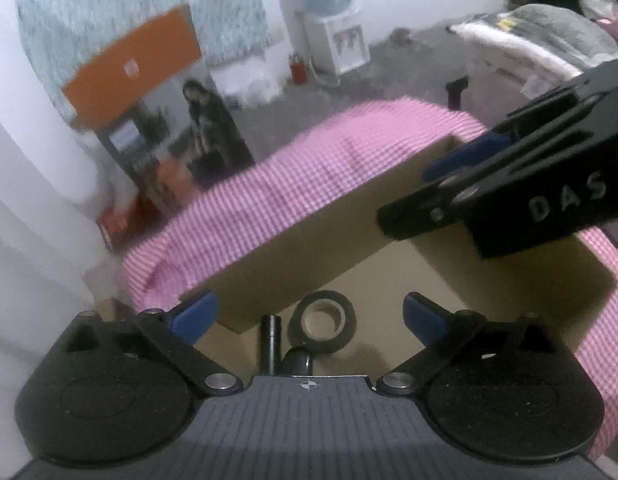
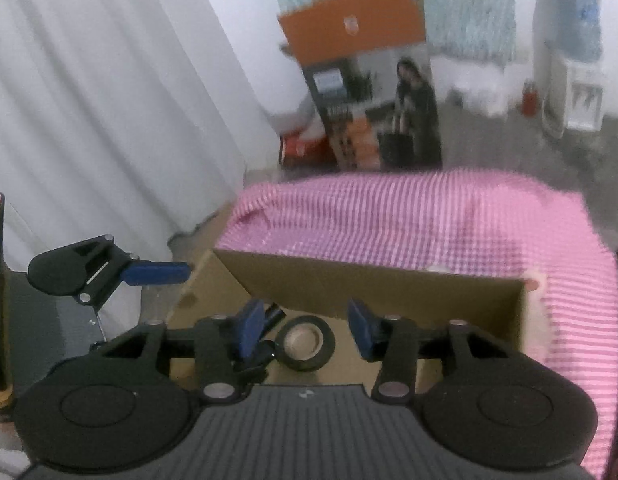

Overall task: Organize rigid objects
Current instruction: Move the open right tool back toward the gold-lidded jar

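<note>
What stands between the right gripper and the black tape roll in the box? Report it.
Nothing visible. The right gripper hangs open over the cardboard box, and the black tape roll lies on the box floor between its fingertips. A black cylindrical piece sits beside the roll, at the left finger, not across the path.

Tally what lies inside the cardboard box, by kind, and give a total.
Roll of black tape: 1
Black cylindrical pieces: 2, as far as shows; the second is partly hidden
Total: 3, all on the floor of the cardboard box
</note>
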The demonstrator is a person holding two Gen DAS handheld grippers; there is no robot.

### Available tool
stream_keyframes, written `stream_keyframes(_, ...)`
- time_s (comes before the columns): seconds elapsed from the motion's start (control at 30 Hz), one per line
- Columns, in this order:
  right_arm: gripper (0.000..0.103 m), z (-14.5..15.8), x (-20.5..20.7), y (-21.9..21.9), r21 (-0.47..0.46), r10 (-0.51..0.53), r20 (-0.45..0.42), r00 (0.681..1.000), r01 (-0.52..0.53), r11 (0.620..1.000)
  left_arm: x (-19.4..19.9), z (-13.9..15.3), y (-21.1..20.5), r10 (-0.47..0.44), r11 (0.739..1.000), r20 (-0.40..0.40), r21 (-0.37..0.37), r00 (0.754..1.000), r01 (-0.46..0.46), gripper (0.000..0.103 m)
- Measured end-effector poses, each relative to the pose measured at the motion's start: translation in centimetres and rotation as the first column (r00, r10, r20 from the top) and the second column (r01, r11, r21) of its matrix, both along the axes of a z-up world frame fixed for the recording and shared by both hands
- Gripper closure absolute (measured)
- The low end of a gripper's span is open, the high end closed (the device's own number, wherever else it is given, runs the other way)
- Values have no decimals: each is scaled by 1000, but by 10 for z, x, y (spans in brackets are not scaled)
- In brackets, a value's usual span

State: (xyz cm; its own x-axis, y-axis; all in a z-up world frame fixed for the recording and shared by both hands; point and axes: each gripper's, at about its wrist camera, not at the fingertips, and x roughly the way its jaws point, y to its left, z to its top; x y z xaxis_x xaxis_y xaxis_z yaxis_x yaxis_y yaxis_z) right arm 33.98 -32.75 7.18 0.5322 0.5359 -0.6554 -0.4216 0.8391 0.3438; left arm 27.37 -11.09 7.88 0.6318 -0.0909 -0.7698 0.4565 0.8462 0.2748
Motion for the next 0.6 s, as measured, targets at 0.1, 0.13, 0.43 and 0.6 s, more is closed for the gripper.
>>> stream_keyframes(0.1,51,18,-29,-11,16,-14,47,999,13,1000,-28,14,-2,-29,999,64,21,998,28,0)
stream_keyframes(0.13,49,23,-39,-16,27,-17,60,998,16,1000,-38,19,-3,-36,999,86,29,996,34,0)
stream_keyframes(0.43,39,51,-124,-53,59,-53,161,985,44,997,-111,40,-1,-93,995,147,-13,985,96,0)
stream_keyframes(0.6,35,63,-174,-79,54,-90,230,969,80,995,-144,32,9,-103,989,121,-96,987,115,0)
